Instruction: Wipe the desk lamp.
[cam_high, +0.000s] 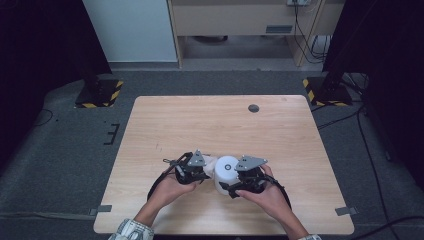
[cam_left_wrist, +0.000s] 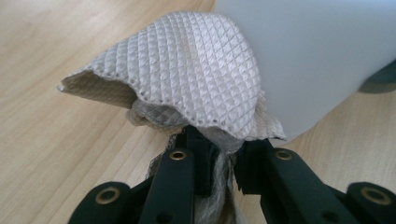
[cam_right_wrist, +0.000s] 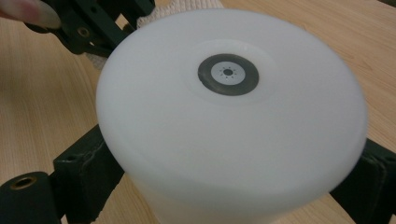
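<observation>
White cylinder (cam_high: 226, 172) stood on the table (cam_high: 165, 120). Right gripper (cam_high: 235, 184) clamped it. Left gripper (cam_high: 206, 169), beside it, pinched quilted cloth (cam_left_wrist: 196, 79); its weave was seen in the left gripper view.

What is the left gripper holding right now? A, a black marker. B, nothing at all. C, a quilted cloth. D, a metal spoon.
C: in the left gripper view the left gripper has its jaws pinched on a bunched, quilted cloth pressed against the side of the white cylinder, which the right gripper clasps between its jaws.
</observation>
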